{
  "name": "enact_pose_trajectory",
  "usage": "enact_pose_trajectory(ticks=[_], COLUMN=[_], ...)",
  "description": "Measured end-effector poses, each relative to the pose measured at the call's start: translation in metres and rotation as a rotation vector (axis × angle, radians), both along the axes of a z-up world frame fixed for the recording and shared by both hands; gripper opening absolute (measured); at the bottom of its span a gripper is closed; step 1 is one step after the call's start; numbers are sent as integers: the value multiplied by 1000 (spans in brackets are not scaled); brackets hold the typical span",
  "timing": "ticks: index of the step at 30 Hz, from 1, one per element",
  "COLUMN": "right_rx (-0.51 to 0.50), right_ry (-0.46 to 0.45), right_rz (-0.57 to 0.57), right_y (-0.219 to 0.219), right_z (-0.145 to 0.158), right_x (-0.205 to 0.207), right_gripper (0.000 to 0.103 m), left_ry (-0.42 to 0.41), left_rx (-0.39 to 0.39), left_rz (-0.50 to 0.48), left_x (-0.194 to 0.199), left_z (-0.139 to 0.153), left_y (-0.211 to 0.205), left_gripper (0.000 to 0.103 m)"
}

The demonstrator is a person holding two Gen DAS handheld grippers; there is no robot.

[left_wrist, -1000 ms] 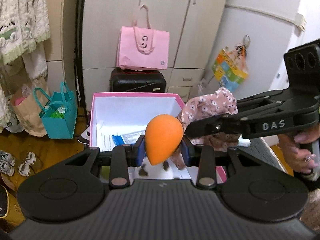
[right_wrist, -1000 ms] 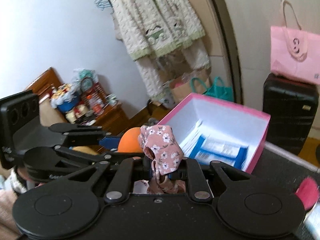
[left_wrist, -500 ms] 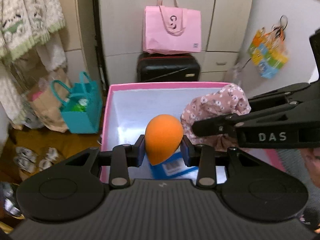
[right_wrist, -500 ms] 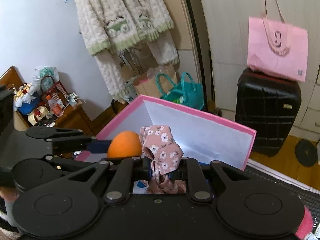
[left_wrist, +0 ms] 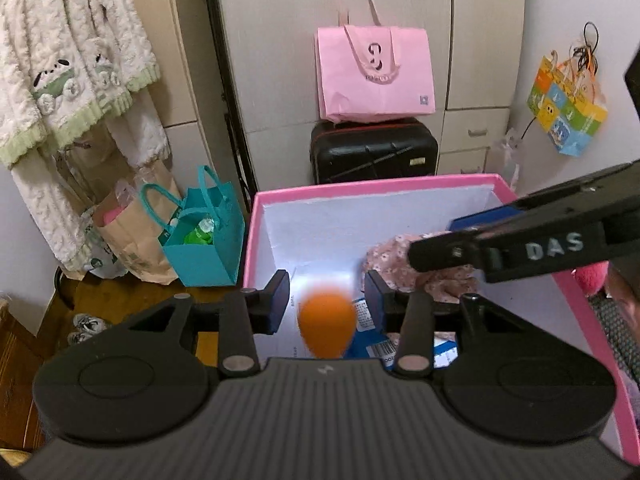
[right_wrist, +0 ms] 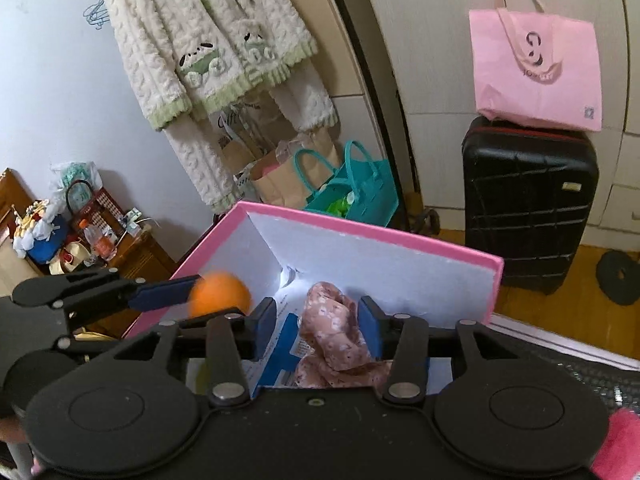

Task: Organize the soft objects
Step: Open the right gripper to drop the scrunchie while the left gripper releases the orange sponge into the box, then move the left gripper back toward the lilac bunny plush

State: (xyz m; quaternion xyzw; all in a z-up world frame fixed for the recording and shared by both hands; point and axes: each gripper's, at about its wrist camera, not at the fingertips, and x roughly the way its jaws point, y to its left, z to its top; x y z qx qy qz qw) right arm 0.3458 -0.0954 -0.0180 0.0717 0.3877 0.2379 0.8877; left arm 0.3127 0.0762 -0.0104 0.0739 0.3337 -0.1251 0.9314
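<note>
Box, pink rim, white inside, sits right under both tools. Flowered cloth: light, limp, no shape of its own; lies slack between the right tool fingers, pads clear of it, jaws opening. It bunches, so I'd pinch a thick fold, not an edge. Orange sponge, egg-shaped: light, squashy, smooth, likely to bounce or roll. It's blurred, loose between the left tool fingers, nothing pressing it, jaws opening, over the box floor. Grip across its widest part, gently.
</note>
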Motion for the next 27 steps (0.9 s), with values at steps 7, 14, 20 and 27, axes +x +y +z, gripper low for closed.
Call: enact_pose_trajectory(ticks=[7, 14, 20, 27], right_rx=[-20, -41, -43, -27], right_ry=[-60, -142, -201, -226], right_rz=[16, 59, 108, 162], right_y=[-11, -20, -28, -42], right_z=[29, 64, 90, 105], right_x=[-37, -93, -143, -192], right_gripper=[56, 56, 60, 64], left_ry=[-58, -116, -169, -91], left_rx=[-42, -58, -48, -83], left_rz=[-13, -101, -196, -298], left_x=[-29, -83, -134, -171], left_z=[28, 68, 94, 108], left_y=[13, 17, 14, 11], left_gripper=[46, 54, 62, 65])
